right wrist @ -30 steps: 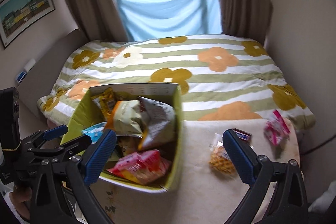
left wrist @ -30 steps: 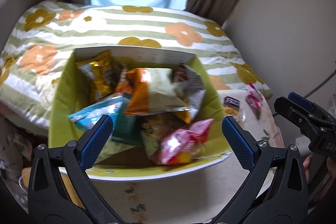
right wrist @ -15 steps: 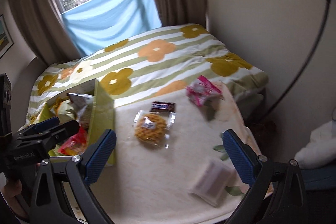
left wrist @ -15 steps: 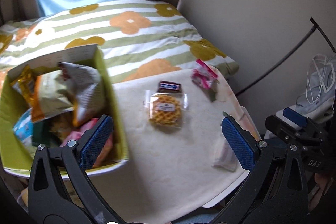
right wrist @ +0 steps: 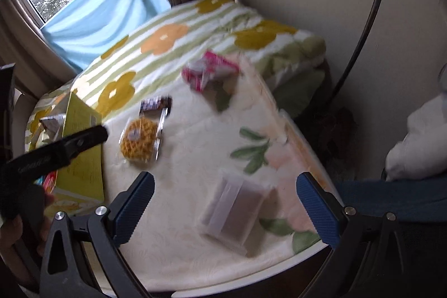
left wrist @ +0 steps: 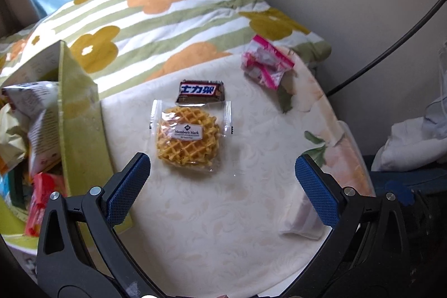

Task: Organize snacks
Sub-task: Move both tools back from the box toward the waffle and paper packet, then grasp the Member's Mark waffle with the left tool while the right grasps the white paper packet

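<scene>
the jaws of the left gripper (left wrist: 222,185) are spread wide with nothing between them, and the jaws of the right gripper (right wrist: 225,207) are likewise released and empty. both are held above a table covered with a cream floral cloth (left wrist: 223,214).

just ahead of the left gripper lies a clear-wrapped waffle (left wrist: 186,136), and touching its far edge is a dark chocolate bar (left wrist: 200,92). further off, towards the right edge of the cloth, a pink-and-white candy packet (left wrist: 265,64) is seen. between the right gripper's fingers, a translucent flat packet (right wrist: 234,214) rests near the table's near-right edge. at the left stands a green box (left wrist: 81,124), already crowded with snack bags (left wrist: 30,113). behind the table, a flowered blanket (left wrist: 156,10) is spread.

the step in hand is judged to be the picking of a loose snack for the box. the waffle would best be approached from above, with the left fingers set across its width and closed on the wrapper's crimped edges rather than pressed hard on the brittle biscuit. the chocolate bar should be left undisturbed, since the two are touching. the flat packet is thin, so one finger would likely need to be slid under an edge. the right view is blurred, so finer detail cannot be told.
</scene>
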